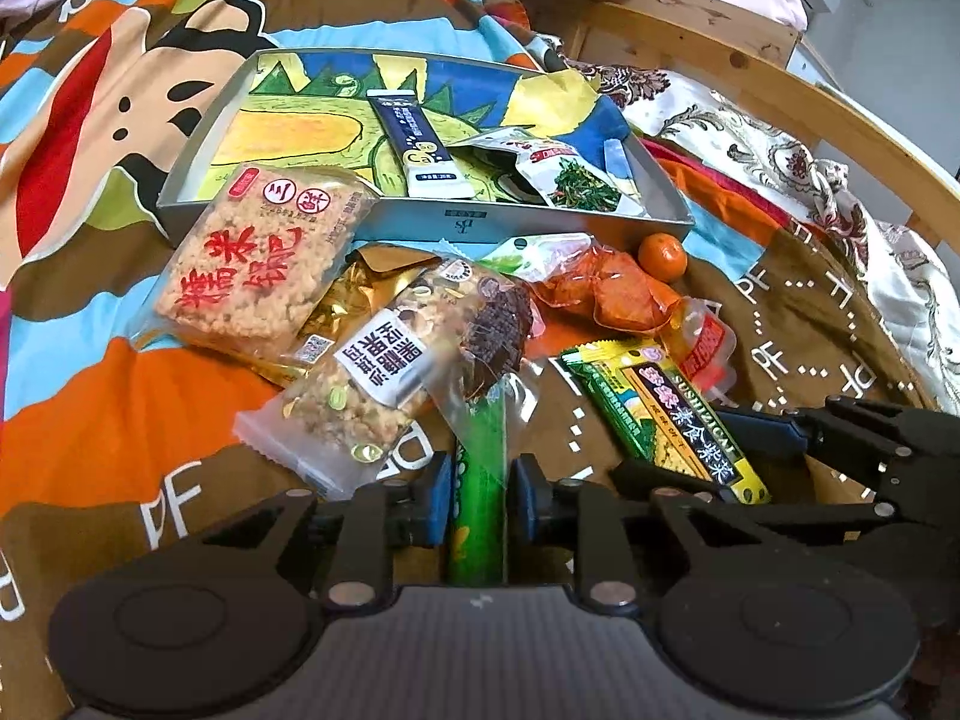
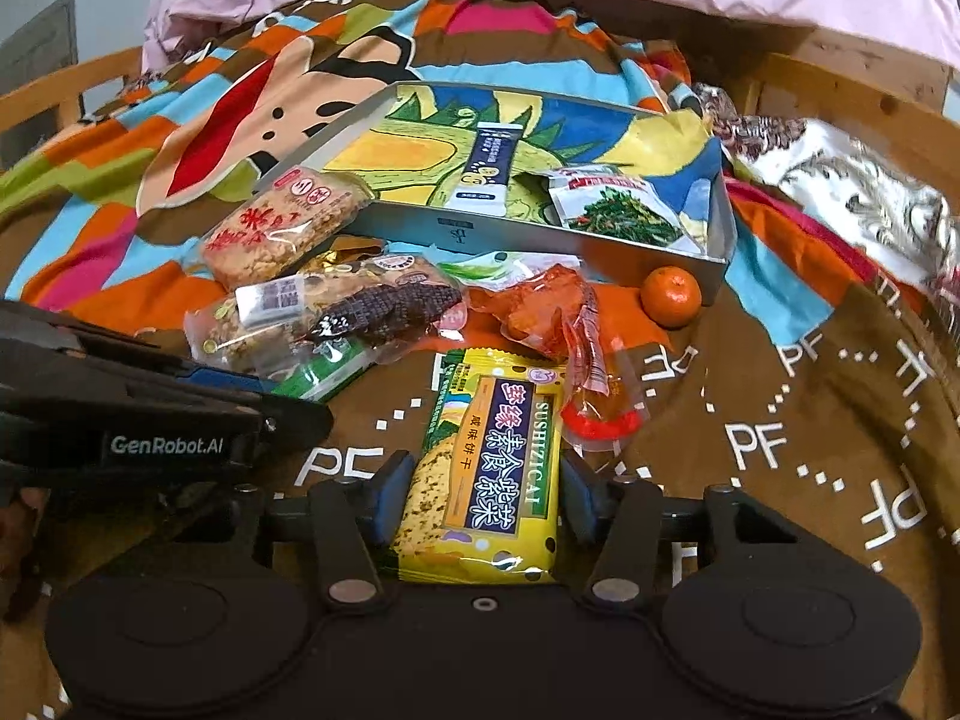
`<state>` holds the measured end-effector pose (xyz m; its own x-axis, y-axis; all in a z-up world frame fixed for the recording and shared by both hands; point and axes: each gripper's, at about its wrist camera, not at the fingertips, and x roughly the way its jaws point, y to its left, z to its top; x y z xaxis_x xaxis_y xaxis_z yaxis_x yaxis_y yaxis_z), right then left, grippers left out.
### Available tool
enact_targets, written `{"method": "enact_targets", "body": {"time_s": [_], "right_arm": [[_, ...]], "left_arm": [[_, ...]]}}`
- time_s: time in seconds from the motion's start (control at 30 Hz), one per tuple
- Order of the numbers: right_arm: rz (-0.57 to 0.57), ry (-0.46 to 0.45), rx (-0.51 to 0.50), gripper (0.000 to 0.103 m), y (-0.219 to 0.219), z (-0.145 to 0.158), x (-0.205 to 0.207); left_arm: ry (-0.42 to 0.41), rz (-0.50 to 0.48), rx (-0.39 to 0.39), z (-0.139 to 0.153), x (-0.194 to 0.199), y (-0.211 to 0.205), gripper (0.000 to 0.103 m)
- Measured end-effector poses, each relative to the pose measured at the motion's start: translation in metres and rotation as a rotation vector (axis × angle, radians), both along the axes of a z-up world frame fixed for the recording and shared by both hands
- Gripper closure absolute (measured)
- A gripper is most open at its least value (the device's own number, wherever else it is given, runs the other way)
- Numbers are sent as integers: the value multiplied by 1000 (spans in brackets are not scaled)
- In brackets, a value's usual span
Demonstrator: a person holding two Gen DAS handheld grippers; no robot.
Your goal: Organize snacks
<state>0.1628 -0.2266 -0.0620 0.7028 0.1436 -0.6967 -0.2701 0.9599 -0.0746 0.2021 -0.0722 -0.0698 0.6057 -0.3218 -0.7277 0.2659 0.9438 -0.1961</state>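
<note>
Left tool pinches a green packet; right tool apparently grips the yellow cracker pack. Ahead, the tray holds two snacks; most remain on the bed.

I count:
- tray: one.
- packets inside tray: two, dark blue stick sachet, greens pouch.
- tangerine: one, right of pile.
- loose packets near tray: about seven, namely rice cracker, gold foil, nut bar, dark snack, green stick, red-orange pouch, yellow seaweed biscuit.
- grippers in my views: two.
</note>
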Motion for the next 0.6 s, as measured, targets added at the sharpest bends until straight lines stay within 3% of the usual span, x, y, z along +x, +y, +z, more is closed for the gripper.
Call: {"method": "enact_targets", "body": {"time_s": [0.27, 0.53, 0.6], "right_arm": [[88, -98, -241, 51, 19, 4, -39], [149, -234, -399, 51, 30, 7, -74], [146, -244, -419, 51, 31, 6, -76]], "left_arm": [[28, 64, 0, 8, -33, -4, 84], [88, 199, -188, 6, -78, 8, 85], [81, 217, -192, 4, -84, 8, 85]]}}
